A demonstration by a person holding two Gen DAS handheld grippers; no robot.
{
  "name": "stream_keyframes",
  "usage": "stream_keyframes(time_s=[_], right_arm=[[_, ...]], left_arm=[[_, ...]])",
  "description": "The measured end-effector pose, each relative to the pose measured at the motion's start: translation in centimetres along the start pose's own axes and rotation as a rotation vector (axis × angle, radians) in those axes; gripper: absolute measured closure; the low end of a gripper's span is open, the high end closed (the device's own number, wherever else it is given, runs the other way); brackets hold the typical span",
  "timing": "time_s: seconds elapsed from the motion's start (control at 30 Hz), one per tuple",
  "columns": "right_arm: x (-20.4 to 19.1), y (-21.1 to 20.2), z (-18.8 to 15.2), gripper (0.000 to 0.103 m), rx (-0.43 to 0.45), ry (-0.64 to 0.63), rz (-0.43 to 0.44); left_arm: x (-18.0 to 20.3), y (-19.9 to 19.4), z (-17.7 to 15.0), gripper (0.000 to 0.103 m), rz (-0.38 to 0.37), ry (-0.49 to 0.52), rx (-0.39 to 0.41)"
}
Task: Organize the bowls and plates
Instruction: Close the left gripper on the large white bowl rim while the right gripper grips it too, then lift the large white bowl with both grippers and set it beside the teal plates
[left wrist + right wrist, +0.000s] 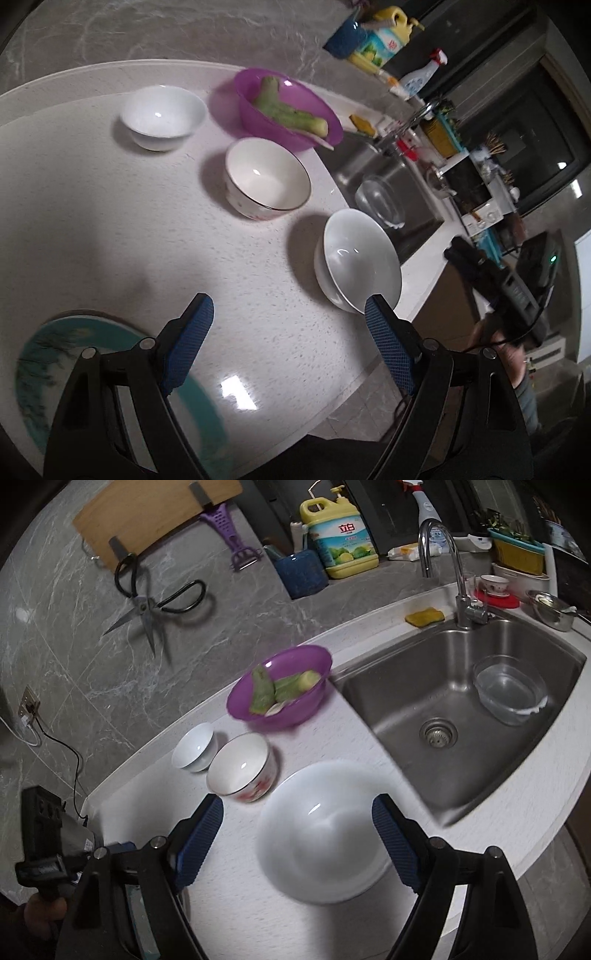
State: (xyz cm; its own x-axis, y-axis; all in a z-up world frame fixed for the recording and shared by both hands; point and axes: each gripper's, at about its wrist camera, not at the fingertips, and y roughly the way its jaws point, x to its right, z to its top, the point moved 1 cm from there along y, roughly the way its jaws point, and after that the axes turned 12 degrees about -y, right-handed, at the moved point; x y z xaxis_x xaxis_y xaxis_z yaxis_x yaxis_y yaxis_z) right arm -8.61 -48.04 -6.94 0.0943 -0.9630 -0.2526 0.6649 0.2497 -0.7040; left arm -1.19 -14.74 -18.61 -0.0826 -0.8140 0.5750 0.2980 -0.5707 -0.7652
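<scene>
**Both grippers spread wide over the bowls**

The left gripper (286, 314) is hovering with its fingers wide apart, a teal plate (33, 354) lying beneath its left finger and a white bowl (356, 254) sitting just ahead of its right finger. The right gripper (297, 816) is also gaping, empty, straddling that white bowl (325, 834). Beyond it are standing a floral bowl (243, 766), a small white bowl (194, 747) and a purple bowl (280, 686).

Obscured and indistinct items on the countertop
The teal plate (122, 373) is motion-blurred and partly hidden behind the left gripper (288, 325); its pattern cannot be read. The near white bowl (325, 834) and purple bowl (280, 686) are smeared at their rims in the right wrist view. The cutting board (147, 517) is cut off by the top edge
</scene>
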Motion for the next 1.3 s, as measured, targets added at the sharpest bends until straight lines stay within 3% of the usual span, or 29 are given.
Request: stream_keyframes(time_s=[0.37,0.57,0.6,0.67,0.83,1.0,1.07,1.3], right_arm=[[6.3,5.1,-0.8,0.019,-0.223,-0.023,0.049],[7.5,8.4,-2.0,0.032,-0.337,-0.044,0.074],[7.7,8.8,-2.1,0.034,-0.347,-0.037,0.078],[8.0,9.6,-2.4,0.037,-0.365,-0.027,0.099],[8.0,11.2,-2.9,0.049,-0.419,-0.046,0.114],[7.7,11.9,-3.4,0.081,-0.457,-0.073,0.126],[7.4,12.0,-3.6,0.087,-0.463,-0.082,0.143],[6.5,12.2,-3.8,0.089,-0.481,-0.113,0.127]], left_arm=[[6.9,12.4,0.0,0.020,0.184,0.124,-0.061],[8.2,17.8,0.1,0.022,0.261,0.143,-0.092],[8.2,18.4,0.1,0.025,0.271,0.146,-0.098],[8.3,20.0,0.2,0.044,0.290,0.143,-0.118],[7.4,22.2,0.0,0.060,0.300,0.116,-0.156],[7.5,23.6,0.1,0.075,0.270,0.108,-0.170],[8.0,24.1,0.1,0.084,0.255,0.113,-0.175],[8.4,23.6,-0.2,0.090,0.256,0.102,-0.163]])
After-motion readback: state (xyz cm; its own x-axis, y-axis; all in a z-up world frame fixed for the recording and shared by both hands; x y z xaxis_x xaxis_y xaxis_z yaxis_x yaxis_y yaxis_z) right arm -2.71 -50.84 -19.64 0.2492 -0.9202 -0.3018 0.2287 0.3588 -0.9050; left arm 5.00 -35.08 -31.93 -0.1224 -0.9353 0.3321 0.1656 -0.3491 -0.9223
